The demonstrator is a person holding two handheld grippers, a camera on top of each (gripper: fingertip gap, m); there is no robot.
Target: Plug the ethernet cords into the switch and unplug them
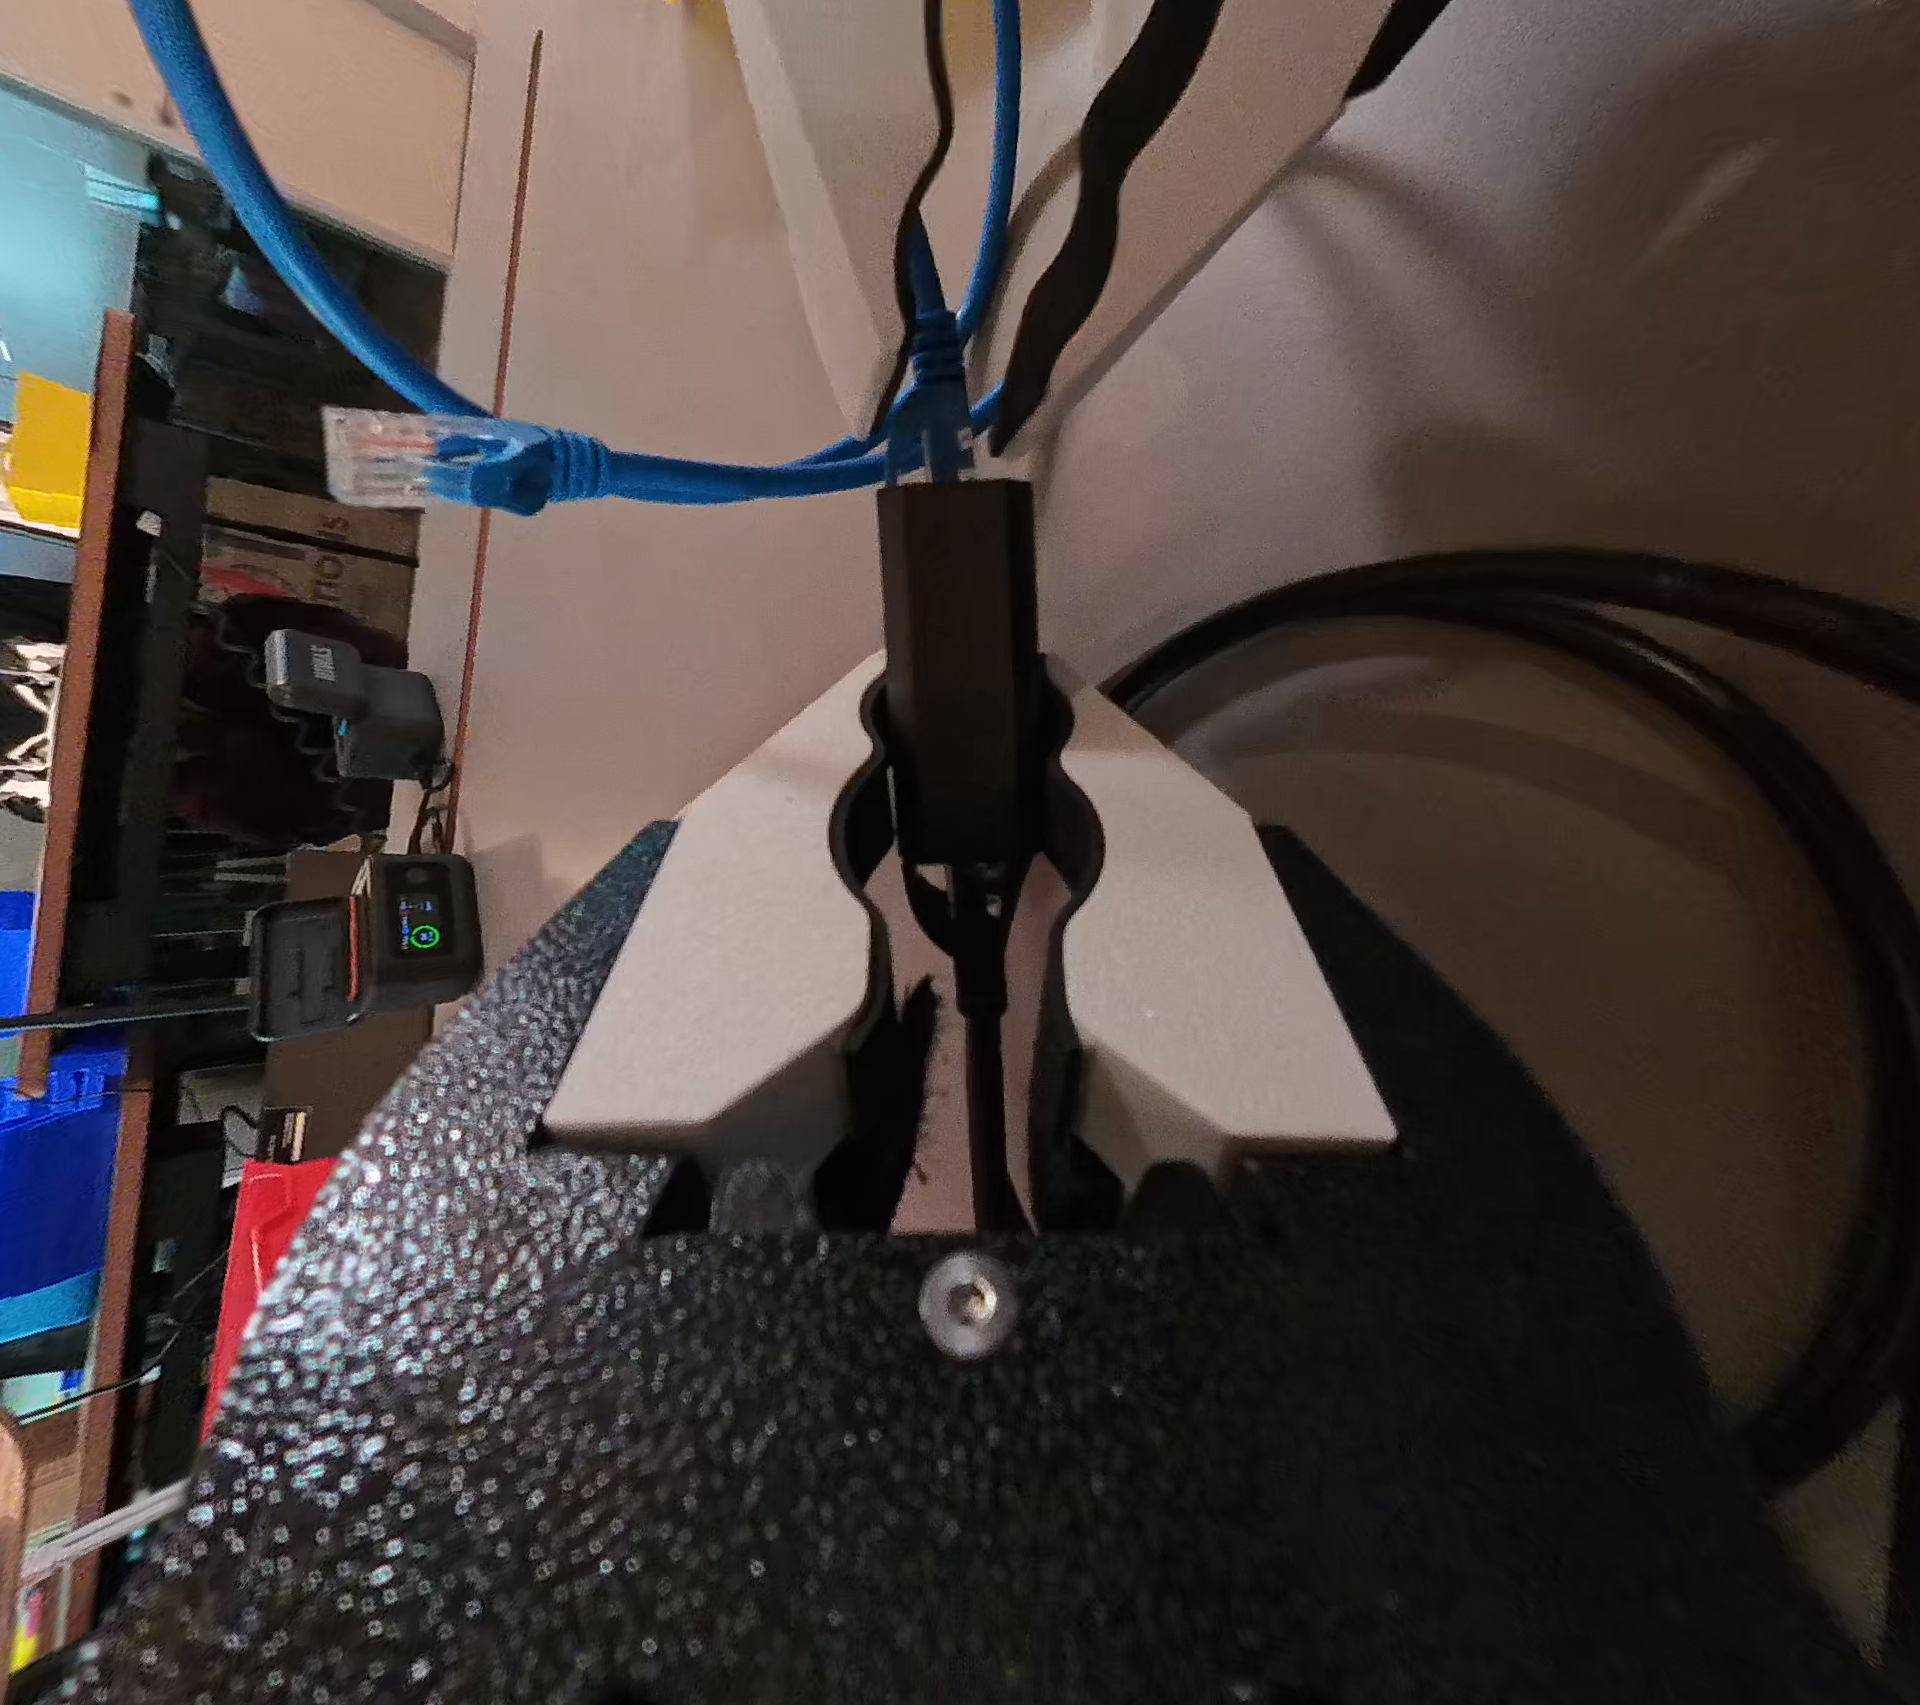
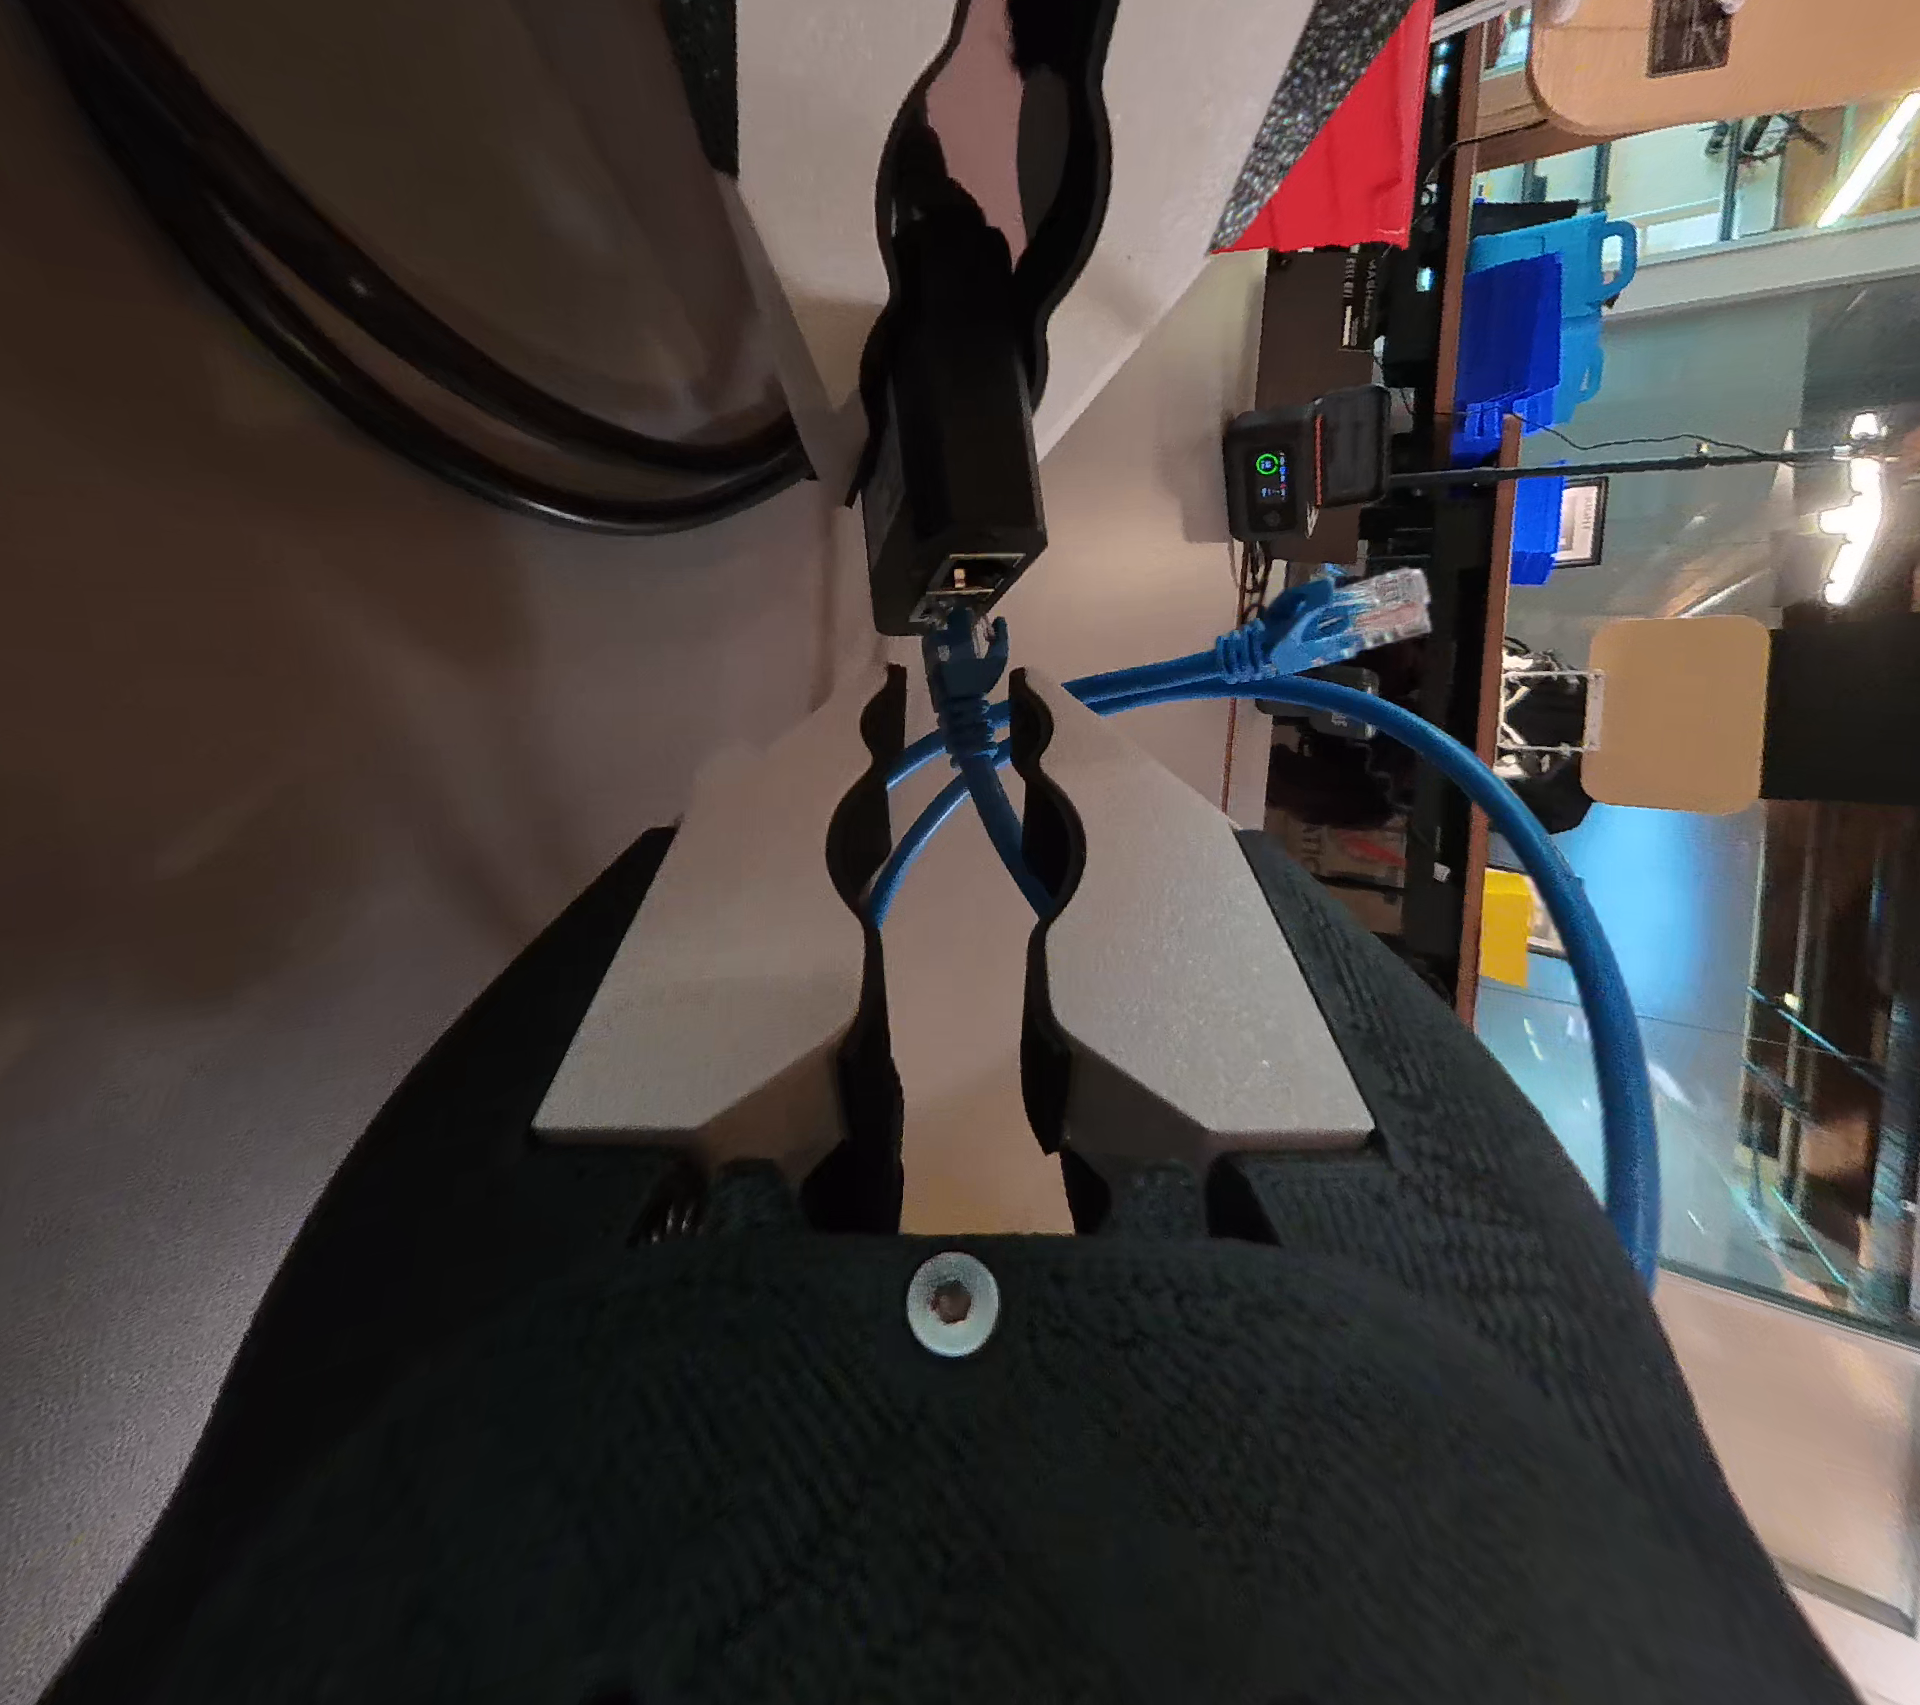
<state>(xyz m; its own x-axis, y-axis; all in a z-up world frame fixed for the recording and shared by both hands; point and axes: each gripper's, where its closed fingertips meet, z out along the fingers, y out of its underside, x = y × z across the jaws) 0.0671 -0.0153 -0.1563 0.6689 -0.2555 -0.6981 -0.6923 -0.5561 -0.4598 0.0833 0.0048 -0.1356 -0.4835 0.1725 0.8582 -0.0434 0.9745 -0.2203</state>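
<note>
My left gripper (image 1: 961,720) is shut on a small black switch box (image 1: 956,616) and holds it off the pale table. The same box (image 2: 951,450) shows in the right wrist view with its port (image 2: 975,580) facing my right gripper (image 2: 961,699). That gripper is shut around the boot of a blue ethernet cord (image 2: 961,684), whose plug sits at the mouth of the port; how deep it sits is hidden. In the left wrist view the plug (image 1: 935,419) meets the box's far end. The cord's free plug (image 1: 379,460) (image 2: 1361,606) hangs loose to the side.
A thick black cable (image 1: 1558,606) (image 2: 312,253) lies looped on the table beside the grippers. A small black device with a lit screen (image 1: 416,933) (image 2: 1273,476) stands at the table's edge. Shelves with blue bins (image 2: 1517,325) lie beyond. Less than 4 cm separates the two grippers' tips.
</note>
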